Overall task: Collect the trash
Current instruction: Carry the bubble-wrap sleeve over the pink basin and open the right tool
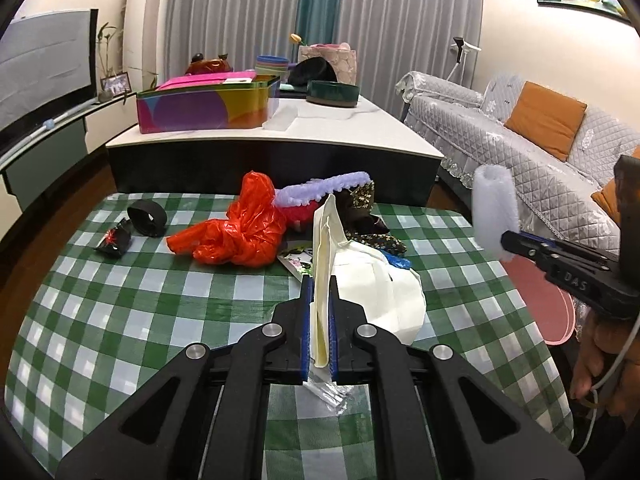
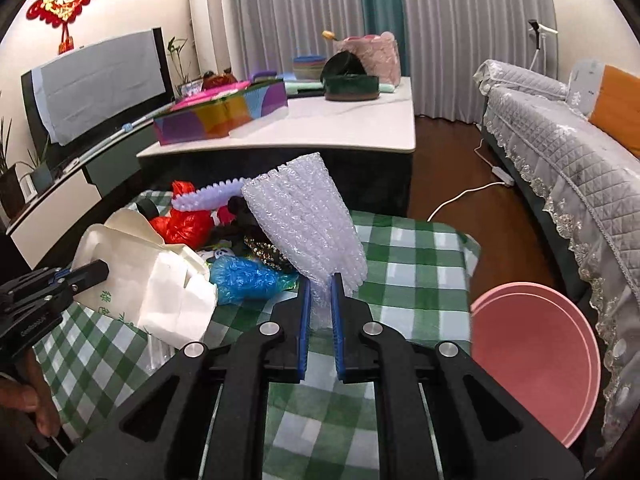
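Observation:
My left gripper (image 1: 320,280) is shut on a cream paper bag (image 1: 372,292) and holds its edge upright over the green checked cloth (image 1: 140,300). The bag also shows in the right wrist view (image 2: 140,280). My right gripper (image 2: 321,280) is shut on a roll of clear bubble wrap (image 2: 308,216), lifted above the cloth; it shows at the right of the left wrist view (image 1: 494,208). A red plastic bag (image 1: 240,228), a blue plastic bag (image 2: 244,276), a lilac frilled piece (image 1: 324,188) and dark patterned cloth (image 1: 368,220) lie in a heap at the far side.
A pink basin (image 2: 536,364) stands on the floor right of the table. A black ring (image 1: 147,216) and a small black wrapper (image 1: 114,240) lie at the far left of the cloth. A white-topped table (image 1: 340,128) with boxes stands behind. A sofa (image 1: 540,152) is at right.

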{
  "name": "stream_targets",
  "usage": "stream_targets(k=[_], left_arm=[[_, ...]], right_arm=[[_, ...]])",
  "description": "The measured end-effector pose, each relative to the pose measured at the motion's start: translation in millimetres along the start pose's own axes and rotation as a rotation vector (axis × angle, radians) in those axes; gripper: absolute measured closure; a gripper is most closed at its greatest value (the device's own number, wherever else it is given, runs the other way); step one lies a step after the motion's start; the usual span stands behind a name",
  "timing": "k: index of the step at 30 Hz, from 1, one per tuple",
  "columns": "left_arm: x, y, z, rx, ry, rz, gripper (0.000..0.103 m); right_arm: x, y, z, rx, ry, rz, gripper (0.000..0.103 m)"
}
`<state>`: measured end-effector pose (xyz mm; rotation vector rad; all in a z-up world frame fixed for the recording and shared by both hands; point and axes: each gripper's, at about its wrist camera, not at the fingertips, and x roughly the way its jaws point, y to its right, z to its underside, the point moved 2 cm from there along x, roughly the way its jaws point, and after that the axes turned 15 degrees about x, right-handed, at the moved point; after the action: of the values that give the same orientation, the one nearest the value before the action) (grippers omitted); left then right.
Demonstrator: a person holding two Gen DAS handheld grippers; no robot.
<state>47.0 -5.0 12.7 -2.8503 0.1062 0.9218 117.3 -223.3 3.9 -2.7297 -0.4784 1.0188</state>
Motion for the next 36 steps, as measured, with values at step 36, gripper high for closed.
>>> stream_targets(k=[36], left_arm=[[16, 135, -65, 0.079, 0.056, 0.179, 0.097]], right_arm=[[-117, 150, -31, 0.188, 0.223, 0.196, 0.093]])
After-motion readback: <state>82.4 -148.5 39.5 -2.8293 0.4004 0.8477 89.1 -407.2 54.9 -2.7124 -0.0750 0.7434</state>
